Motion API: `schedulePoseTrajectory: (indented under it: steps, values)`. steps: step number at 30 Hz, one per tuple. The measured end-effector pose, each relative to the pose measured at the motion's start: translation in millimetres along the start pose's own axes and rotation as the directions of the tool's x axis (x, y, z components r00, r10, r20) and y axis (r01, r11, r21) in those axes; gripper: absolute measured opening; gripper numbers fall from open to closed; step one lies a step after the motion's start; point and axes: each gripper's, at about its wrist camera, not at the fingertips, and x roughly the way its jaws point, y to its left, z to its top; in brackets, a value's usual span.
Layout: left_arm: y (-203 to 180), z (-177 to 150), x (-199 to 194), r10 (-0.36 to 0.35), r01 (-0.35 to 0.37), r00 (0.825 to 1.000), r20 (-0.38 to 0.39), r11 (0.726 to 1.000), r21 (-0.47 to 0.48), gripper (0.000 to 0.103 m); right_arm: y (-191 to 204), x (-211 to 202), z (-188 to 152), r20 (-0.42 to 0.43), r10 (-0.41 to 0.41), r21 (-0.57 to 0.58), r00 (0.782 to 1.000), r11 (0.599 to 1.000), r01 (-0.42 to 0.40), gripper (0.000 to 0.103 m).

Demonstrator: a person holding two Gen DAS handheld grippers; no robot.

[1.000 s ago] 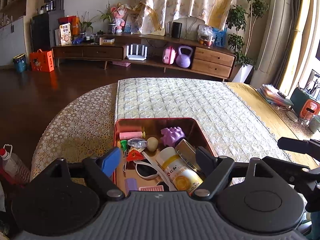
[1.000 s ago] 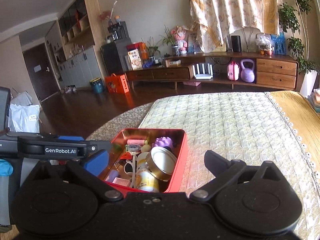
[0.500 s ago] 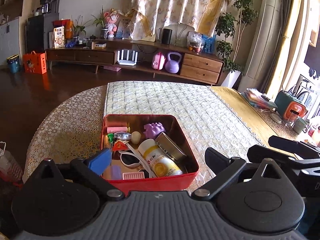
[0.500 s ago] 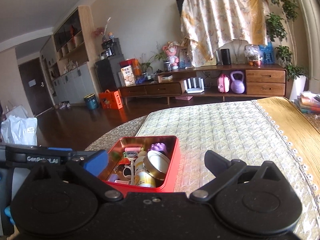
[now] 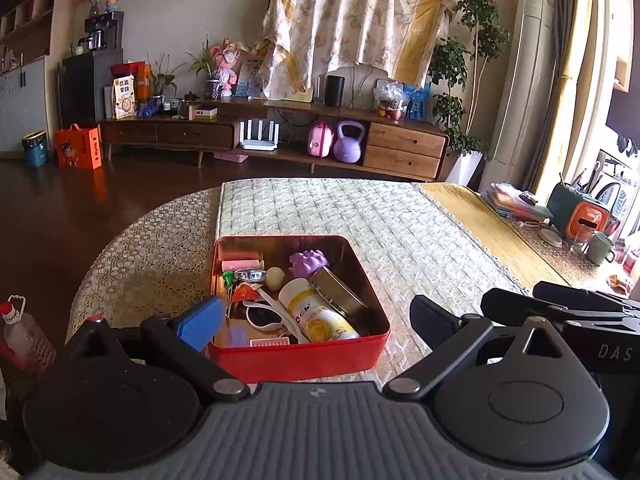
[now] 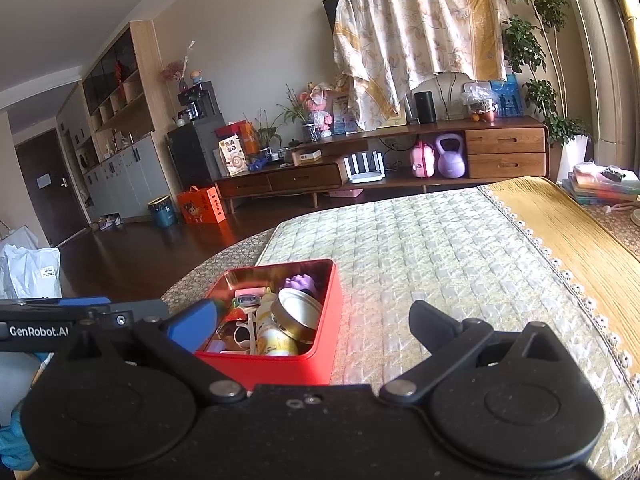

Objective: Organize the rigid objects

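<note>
While both tongs [image 5: 316, 316] [image 6: 312, 322] are spread empty, "GenRobot.AI" [image 6: 38, 331] is read at nine o'clock of the red tin [image 6: 280, 368].

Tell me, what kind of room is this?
Most likely a home living room. A long wooden sideboard runs along the far wall, with potted plants beside it, and a red tin of small odds and ends sits on a cloth-covered table.

The blue finger [image 5: 200, 322] covers the tin's [image 5: 372, 276] near-left corner, hiding what lies beneath. The bottle's [image 5: 316, 314] label is too small to read. The round can [image 6: 298, 318] screens the tin's right side. At left, a plastic bottle [image 5: 24, 332] is partly cut off.
</note>
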Motion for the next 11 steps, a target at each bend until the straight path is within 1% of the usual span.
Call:
schedulePoseTrajectory:
  steps: [11]
  values:
    - [0.1, -4.5, 4.5, 0.007, -0.007, 1.000, -0.023, 1.000, -0.013, 0.100, -2.5, 0.1, -4.5, -0.015, -0.006, 0.012, 1.000, 1.000, 0.006, 0.103]
